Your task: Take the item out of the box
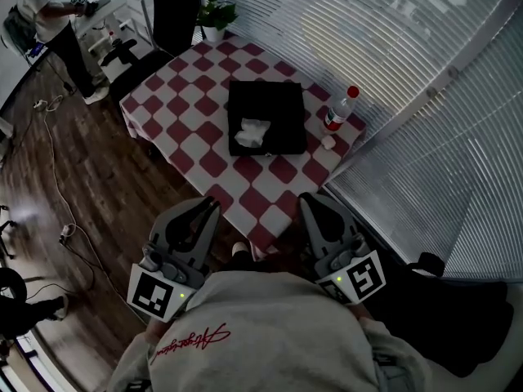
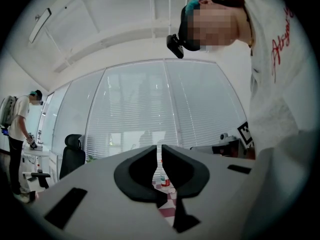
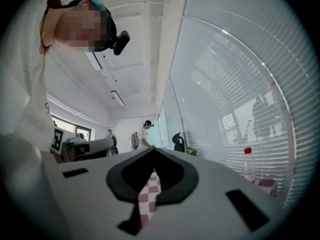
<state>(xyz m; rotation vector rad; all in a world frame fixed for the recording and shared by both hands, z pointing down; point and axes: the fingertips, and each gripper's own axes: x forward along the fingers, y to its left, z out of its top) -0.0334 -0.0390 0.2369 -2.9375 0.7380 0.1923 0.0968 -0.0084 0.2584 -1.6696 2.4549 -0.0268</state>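
A black box (image 1: 265, 117) lies open on the red-and-white checked table (image 1: 189, 96), with a crumpled white item (image 1: 252, 133) inside it. Both grippers hang off the table's near edge, well short of the box. My left gripper (image 1: 215, 203) (image 2: 159, 148) has its jaws drawn together to a thin slit, nothing between them. My right gripper (image 1: 306, 200) (image 3: 153, 150) is shut and empty, its tips meeting. The gripper views show neither box nor item, only a strip of checked cloth (image 3: 148, 194).
A red-capped bottle (image 1: 339, 111) (image 3: 248, 165) and a small pale object (image 1: 328, 142) stand right of the box. A potted plant (image 1: 215, 15) marks the far corner. Window blinds (image 1: 425, 96) run along the right. An office chair (image 1: 122, 51), floor cables (image 1: 57, 178) and a person (image 1: 45, 15) are at left.
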